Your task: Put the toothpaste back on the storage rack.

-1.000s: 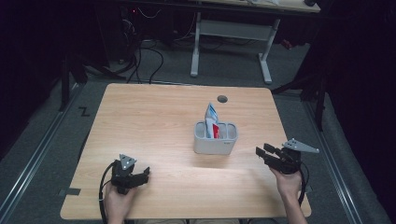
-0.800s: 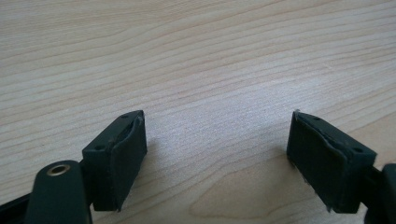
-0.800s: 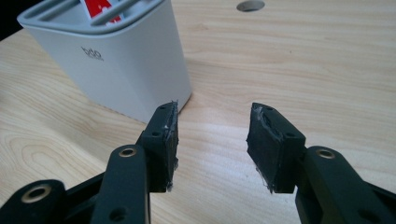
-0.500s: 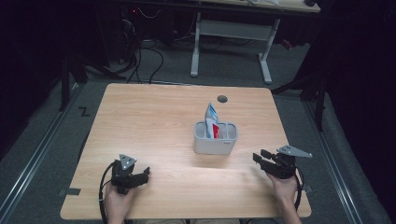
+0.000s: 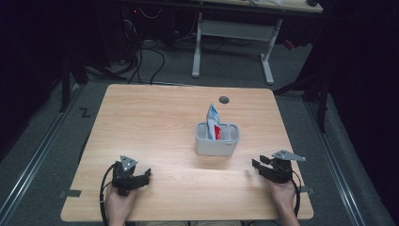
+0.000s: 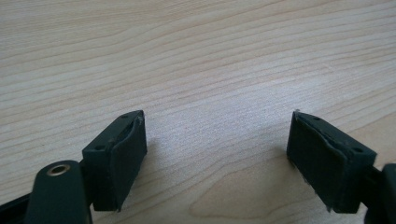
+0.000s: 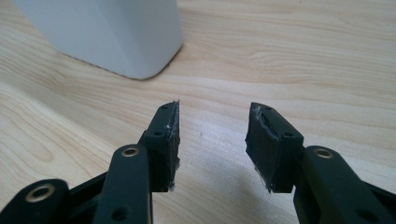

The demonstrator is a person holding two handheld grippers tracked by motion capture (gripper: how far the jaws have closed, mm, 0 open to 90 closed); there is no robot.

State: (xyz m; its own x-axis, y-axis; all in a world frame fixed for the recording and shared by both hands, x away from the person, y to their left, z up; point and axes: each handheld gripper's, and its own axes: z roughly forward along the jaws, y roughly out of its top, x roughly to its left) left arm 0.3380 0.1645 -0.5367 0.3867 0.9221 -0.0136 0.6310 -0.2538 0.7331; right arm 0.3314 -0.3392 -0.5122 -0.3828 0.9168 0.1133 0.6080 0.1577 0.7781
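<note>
A white holder (image 5: 217, 140) stands right of the table's middle, with a blue-white-red tube (image 5: 213, 120) sticking up from its left compartment. My left gripper (image 5: 146, 173) rests at the front left of the table, jaws wide apart with bare wood between them in the left gripper view (image 6: 215, 140). My right gripper (image 5: 256, 165) sits at the front right, open and empty, pointing left toward the holder. In the right gripper view (image 7: 212, 128) the holder's white corner (image 7: 116, 32) stands just beyond the jaws at upper left.
The wooden table (image 5: 155, 122) has a round cable hole (image 5: 224, 100) near its far edge. Behind the table stand another desk's white legs (image 5: 230, 42) and loose cables (image 5: 141, 56) on the floor. Metal rails (image 5: 33, 155) run along both sides.
My right gripper has slid left and a little nearer the front edge, closer to the holder. The left gripper has stayed still.
</note>
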